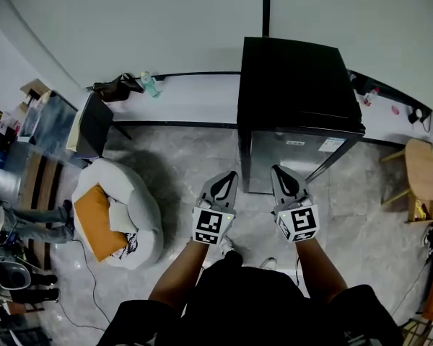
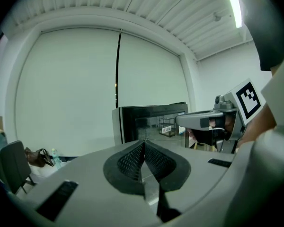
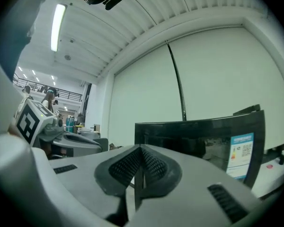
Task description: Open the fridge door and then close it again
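Fridge [image 1: 292, 85], small black box with a glossy dark door [image 1: 296, 150], standing at the far edge of the pale grey tiled floor [image 1: 187, 164], back against the white wall [image 1: 130, 20]. Door closed, flush with the cabinet as far as can be told. Blue-and-white energy label [image 3: 240, 156] stuck on the door front, toward its right side in the right gripper view.

Grey two-jaw left gripper [image 1: 231, 176] with a square-marker cube, held out in front of the fridge near its front left corner, apart from the door. Black ribbed pads [image 2: 132, 161] pressed together, nothing pinched between them. Grey two-jaw right gripper [image 1: 277, 171], likewise marked, just beside the left one, pointing at the door front and also clear of it. Ribbed pads [image 3: 125, 167] of this one closed on each other too, holding nothing.

Toward the left edge of the floor, a white round beanbag [image 1: 133, 193] with an orange cushion [image 1: 97, 222] lying on it. Beyond that, near the far left corner, a black chair [image 1: 94, 125]. Clear plastic bottle [image 1: 149, 83] on the white ledge along the wall. Round wooden table [image 1: 422, 168] at the right edge of the floor, well apart from the fridge.
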The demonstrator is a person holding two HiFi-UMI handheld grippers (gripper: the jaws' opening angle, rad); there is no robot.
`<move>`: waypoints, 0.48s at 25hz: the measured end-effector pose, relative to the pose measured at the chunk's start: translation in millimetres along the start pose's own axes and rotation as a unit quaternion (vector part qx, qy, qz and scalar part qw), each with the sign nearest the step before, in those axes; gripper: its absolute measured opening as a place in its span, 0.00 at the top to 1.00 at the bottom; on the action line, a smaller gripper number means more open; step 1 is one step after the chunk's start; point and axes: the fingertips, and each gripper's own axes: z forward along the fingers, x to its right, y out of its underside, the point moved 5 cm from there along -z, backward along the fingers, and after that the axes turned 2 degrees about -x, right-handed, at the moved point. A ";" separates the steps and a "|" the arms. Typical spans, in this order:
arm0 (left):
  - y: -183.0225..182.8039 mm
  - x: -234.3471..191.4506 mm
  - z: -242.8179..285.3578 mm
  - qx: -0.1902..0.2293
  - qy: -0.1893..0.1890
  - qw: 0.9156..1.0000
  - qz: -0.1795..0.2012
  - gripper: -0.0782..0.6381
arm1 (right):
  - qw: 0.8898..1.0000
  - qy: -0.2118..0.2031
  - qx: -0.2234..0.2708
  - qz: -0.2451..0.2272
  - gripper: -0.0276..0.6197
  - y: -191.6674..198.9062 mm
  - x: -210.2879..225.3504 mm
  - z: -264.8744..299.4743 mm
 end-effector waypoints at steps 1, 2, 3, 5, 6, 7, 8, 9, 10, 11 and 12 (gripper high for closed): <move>-0.6 4.3 -1.6 0.001 0.000 1.000 -0.001 0.86 | 1.000 0.008 -0.001 0.004 0.94 1.3 2.9 -8.2; -1.5 9.0 -3.3 0.003 -0.001 1.000 -0.002 0.86 | 1.000 0.014 -0.001 0.007 0.94 2.8 5.1 -16.1; -2.9 14.0 -4.9 0.005 0.000 1.000 -0.002 0.86 | 1.000 0.019 -0.002 0.008 0.94 4.0 6.7 -23.7; -6.7 24.9 -6.8 0.009 0.001 1.000 -0.003 0.86 | 1.000 0.025 -0.002 0.007 0.94 4.4 10.1 -37.6; -8.7 30.4 -7.0 0.011 0.001 1.000 -0.005 0.86 | 1.000 0.028 -0.002 0.005 0.94 3.9 12.5 -43.8; -10.5 36.0 -7.1 0.013 0.002 1.000 -0.008 0.86 | 1.000 0.031 -0.001 0.003 0.94 3.3 15.0 -49.6; -12.0 41.7 -7.4 0.015 0.003 1.000 -0.010 0.86 | 0.999 0.033 -0.001 0.001 0.94 2.6 17.2 -55.1; -13.3 47.3 -8.0 0.017 0.004 1.000 -0.011 0.86 | 0.999 0.036 -0.002 -0.002 0.94 2.0 18.9 -60.4; -14.5 52.5 -8.8 0.019 0.005 1.000 -0.011 0.86 | 0.999 0.038 -0.002 -0.006 0.94 1.3 20.1 -65.4; -15.5 57.2 -9.8 0.020 0.006 1.000 -0.010 0.86 | 0.999 0.040 -0.003 -0.008 0.94 0.6 20.9 -70.0; -16.2 61.5 -11.0 0.020 0.007 1.000 -0.009 0.86 | 0.999 0.041 -0.002 -0.009 0.94 -0.2 21.3 -74.4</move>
